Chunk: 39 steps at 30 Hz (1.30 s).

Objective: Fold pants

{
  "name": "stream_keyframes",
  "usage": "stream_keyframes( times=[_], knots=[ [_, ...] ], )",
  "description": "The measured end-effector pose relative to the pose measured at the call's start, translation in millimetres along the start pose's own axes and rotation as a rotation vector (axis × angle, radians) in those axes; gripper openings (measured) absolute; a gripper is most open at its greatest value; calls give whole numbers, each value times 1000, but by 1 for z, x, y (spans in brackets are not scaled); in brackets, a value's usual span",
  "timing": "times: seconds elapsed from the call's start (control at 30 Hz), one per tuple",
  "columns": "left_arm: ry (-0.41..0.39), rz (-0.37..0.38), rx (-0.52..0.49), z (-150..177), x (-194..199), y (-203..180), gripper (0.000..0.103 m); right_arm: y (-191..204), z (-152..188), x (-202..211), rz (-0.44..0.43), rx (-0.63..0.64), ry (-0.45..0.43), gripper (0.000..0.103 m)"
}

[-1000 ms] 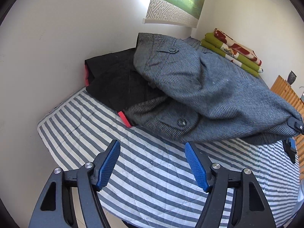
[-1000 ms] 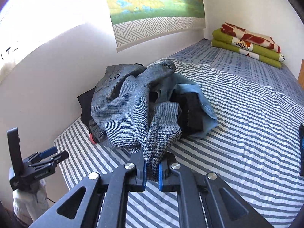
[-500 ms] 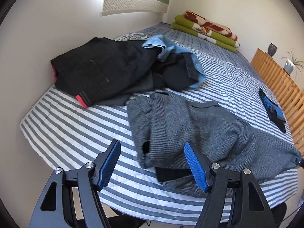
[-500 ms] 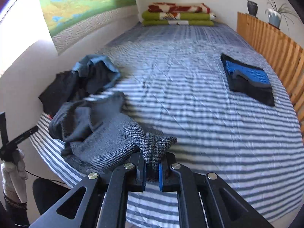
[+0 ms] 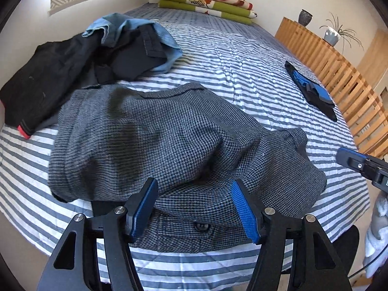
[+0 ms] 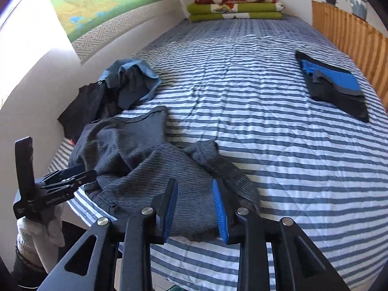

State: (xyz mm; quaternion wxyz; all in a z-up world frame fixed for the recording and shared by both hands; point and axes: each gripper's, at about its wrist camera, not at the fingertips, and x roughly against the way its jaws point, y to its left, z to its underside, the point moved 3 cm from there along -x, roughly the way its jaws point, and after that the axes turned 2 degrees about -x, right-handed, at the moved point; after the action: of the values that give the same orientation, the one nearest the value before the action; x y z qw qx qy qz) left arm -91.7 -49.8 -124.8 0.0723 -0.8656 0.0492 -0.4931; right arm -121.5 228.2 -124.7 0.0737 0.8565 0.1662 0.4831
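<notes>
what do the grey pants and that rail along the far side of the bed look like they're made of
Grey pants: a thick woven cloth, wool-like by its look, matte; a fine dark-and-light check weave shows and it drapes in soft, heavy folds. The exact fibre cannot be told.
Slatted rail: wood, likely pine, with a smooth light finish; warm orange-tan colour and separate upright slats.

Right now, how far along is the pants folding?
Done: one folded dark-and-blue garment lies by the wooden rail. In hand: the grey pants lie rumpled at the bed's near edge; the right gripper is opening over them, the left gripper closing. Left: folding these, then the dark heap.
</notes>
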Motion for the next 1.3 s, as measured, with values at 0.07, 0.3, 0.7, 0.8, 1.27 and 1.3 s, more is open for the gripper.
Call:
stream_keyframes(
  times=[0.07, 0.3, 0.7, 0.8, 1.27, 1.3],
  knots=[
    [48, 35, -18, 4, -17, -9, 62, 17, -7, -25, -9, 31, 35, 27],
    [125, 18, -116, 32, -53, -36, 62, 41, -16, -91, -94, 53, 139, 28],
    [-53, -112, 55, 5, 22, 33, 58, 70, -36, -124, -145, 88, 154, 53],
    [-70, -144, 172, 4, 41, 85, 59, 75, -47, -135, -87, 110, 154, 52],
    [-16, -138, 238, -5, 20, 133, 26, 65, -103, -233, -188, -103, 366, 13],
    [-25, -149, 219, -12, 20, 129, 21, 66, -101, -232, -206, -115, 369, 5]
  ],
)
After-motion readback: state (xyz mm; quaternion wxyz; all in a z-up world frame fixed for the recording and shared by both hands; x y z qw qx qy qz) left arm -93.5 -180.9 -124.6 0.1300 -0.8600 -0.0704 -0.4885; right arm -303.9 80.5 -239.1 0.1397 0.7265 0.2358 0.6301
